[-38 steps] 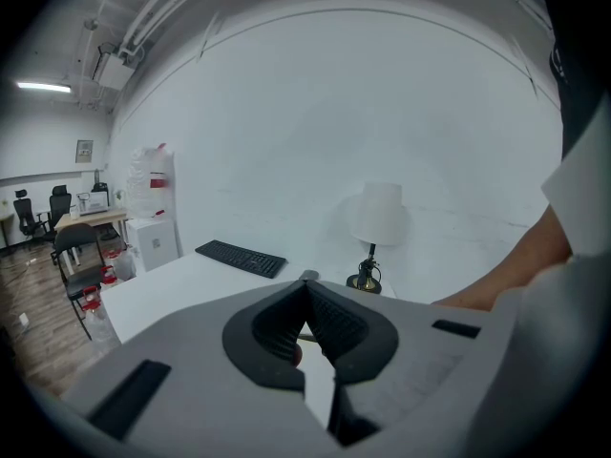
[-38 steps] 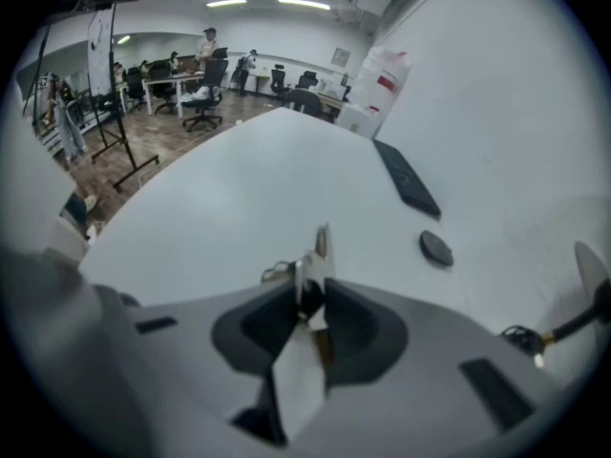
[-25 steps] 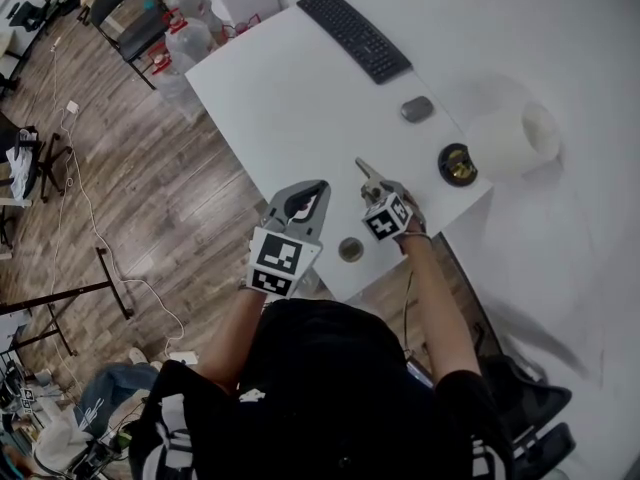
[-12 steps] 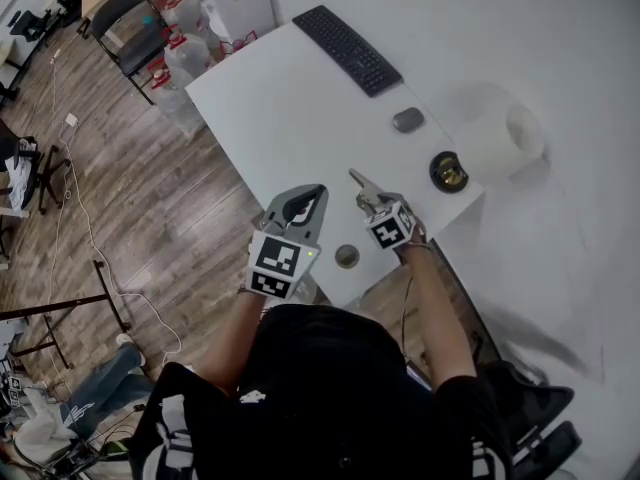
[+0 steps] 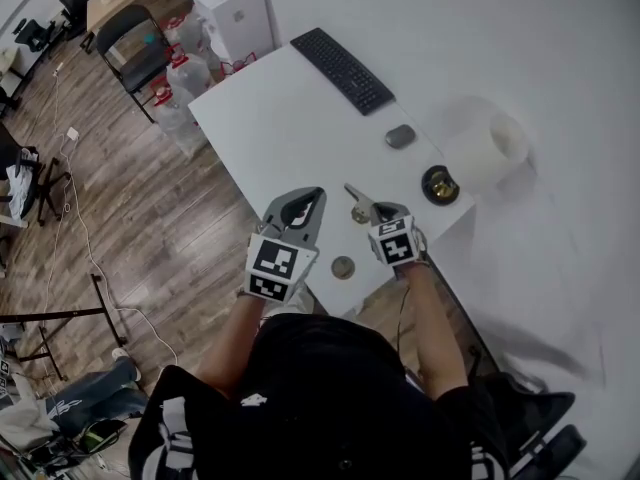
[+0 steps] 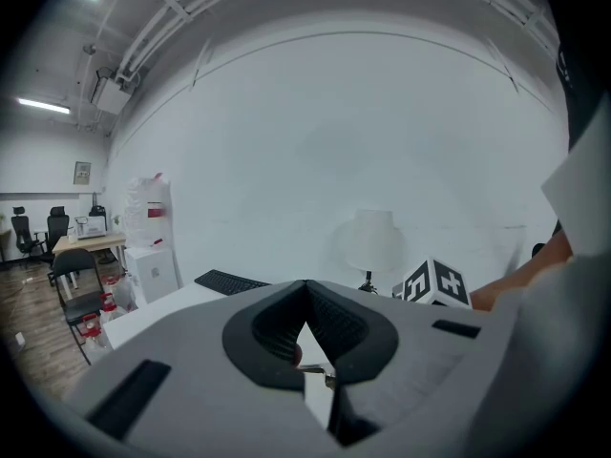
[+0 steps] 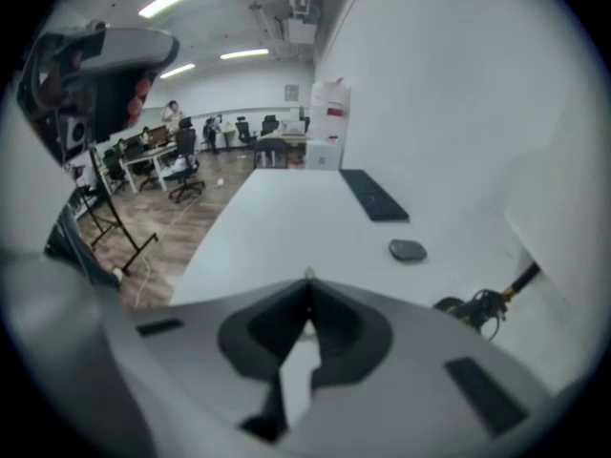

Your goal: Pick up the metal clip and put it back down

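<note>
On the wood floor far to the left of both claws, clear jugs (image 5: 190, 74) with red caps stand near a black chair (image 5: 135, 40) and a white cabinet (image 5: 243, 13); what the jugs hold cannot be made out. Over the near edge of the white table (image 5: 270, 118), the person's left claw (image 5: 311, 196) hovers with its jaws pressed together at the tips and nothing caught between them. Just right of it and nearer the person, a small round disc (image 5: 343, 266) lies on the tabletop between the two claws. The right claw (image 5: 348, 188), tilted down over the table, has just snapped shut. It pinches the metal clip (image 7: 307, 274), which shows only as a thin loop poking past the jaw tips. A second small round thing (image 5: 358, 213) sits just beside this claw; what it is cannot be told. Beyond the right claw lie a grey mouse (image 5: 400, 136) and, farther off, a black keyboard (image 5: 345, 56). To its right stands a table lamp (image 5: 487, 150), with a white shade and a black base.
</note>
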{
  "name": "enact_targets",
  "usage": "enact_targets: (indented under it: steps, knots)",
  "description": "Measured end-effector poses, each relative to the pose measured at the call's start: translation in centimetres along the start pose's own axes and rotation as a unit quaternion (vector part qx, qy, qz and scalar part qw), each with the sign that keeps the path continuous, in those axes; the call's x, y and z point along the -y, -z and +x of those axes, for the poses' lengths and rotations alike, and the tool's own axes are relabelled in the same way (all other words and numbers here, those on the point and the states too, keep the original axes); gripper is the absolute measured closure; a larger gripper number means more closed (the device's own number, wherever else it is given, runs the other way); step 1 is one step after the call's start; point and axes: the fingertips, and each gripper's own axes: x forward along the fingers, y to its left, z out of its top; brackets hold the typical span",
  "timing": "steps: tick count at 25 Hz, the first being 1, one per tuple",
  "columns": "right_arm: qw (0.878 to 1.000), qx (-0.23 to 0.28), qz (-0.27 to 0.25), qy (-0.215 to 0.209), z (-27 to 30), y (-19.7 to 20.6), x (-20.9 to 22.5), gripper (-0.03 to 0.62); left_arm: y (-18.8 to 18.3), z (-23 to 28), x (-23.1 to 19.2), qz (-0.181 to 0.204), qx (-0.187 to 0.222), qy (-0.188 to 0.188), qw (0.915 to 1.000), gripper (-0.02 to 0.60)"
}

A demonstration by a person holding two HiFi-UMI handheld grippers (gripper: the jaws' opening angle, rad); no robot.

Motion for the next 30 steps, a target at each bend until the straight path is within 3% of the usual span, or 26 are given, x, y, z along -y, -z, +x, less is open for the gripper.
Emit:
enact_targets:
  steps: [9, 17, 30]
  knots:
    - [0.990, 0.128, 0.052, 0.032, -7.2, -6.6, 1.4, 0.560, -2.7, -0.5, -0.2, 0.017, 0.027, -0.007, 0.9995, 0.558]
    - [0.968, 0.236, 0.071, 0.052, -13.6, -11.3, 2.4, 0.560, -5.1, -1.2, -0.3, 0.028, 0.055, -0.015, 0.9980, 0.558]
    - [0.938, 0.330, 0.046, 0.090, -19.8, -16.3, 2.8, 0.560, -9.7, -2.0, -1.1, 0.057, 0.104, -0.028, 0.9926, 0.558]
